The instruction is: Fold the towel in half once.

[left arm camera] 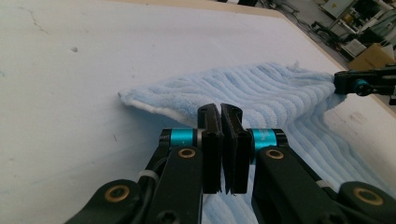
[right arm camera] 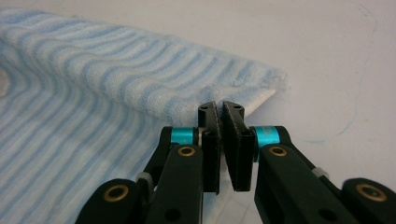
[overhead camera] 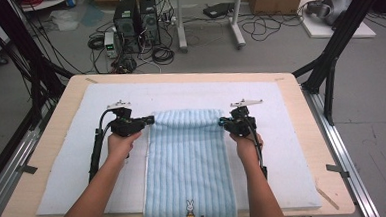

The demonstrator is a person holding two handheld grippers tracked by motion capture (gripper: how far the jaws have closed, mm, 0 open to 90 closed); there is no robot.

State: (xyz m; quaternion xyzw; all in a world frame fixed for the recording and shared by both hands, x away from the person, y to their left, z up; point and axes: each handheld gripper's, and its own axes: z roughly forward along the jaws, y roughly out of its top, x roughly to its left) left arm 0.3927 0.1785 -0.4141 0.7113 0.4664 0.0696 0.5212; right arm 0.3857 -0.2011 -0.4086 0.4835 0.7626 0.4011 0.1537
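A light blue striped towel point(overhead camera: 188, 159) lies lengthwise on the white mat point(overhead camera: 283, 149), its near end with a small rabbit picture point(overhead camera: 190, 211) hanging over the table's front edge. My left gripper point(overhead camera: 151, 119) is at the towel's far left edge, jaws shut, and the cloth point(left arm camera: 261, 88) humps up off the mat just beyond its tips point(left arm camera: 220, 109). My right gripper point(overhead camera: 221, 121) is at the far right edge, also shut point(right arm camera: 220, 107), with the towel's hem point(right arm camera: 187, 88) bunched up against its tips. The far edge is raised between the two.
The mat covers most of the wooden table point(overhead camera: 301, 113). Black frame posts point(overhead camera: 329, 66) stand at the table's right and left. Beyond the table, computer towers point(overhead camera: 136, 21), cables and boxes are on the floor.
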